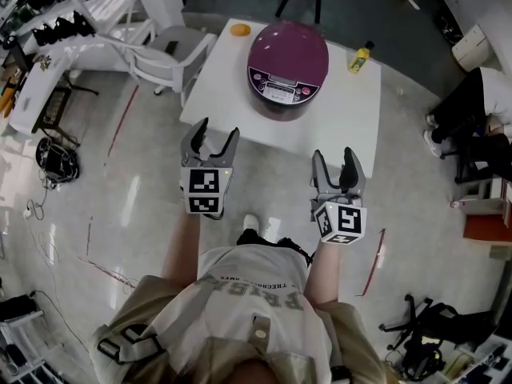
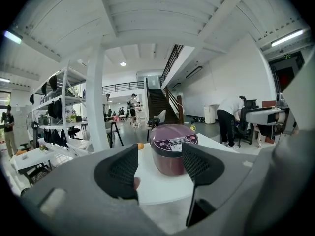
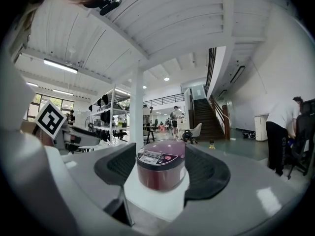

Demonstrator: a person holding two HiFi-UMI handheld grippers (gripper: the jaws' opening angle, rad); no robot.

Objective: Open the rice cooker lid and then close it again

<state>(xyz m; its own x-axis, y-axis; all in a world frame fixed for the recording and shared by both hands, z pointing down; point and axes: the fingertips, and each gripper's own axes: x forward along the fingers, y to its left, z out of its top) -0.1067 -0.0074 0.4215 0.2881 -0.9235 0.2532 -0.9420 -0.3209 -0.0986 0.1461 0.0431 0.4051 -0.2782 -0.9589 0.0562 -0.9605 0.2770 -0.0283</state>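
A purple rice cooker (image 1: 288, 64) with its lid down stands on a white square table (image 1: 352, 126); its control panel faces me. My left gripper (image 1: 216, 137) hovers over the floor at the table's near edge, open and empty. My right gripper (image 1: 334, 162) is also open and empty, just short of the table's near right corner. In the left gripper view the cooker (image 2: 170, 154) shows between the dark pads (image 2: 118, 173), well beyond them. In the right gripper view the cooker (image 3: 160, 170) sits centred between the jaws, at a distance.
An orange object (image 1: 240, 30) and a yellow bottle (image 1: 361, 57) lie at the table's far corners. A white chair (image 1: 172, 54) stands to the table's left, with shelves beyond it. A person (image 1: 472, 102) bends over at the right. Cables lie on the floor at the left.
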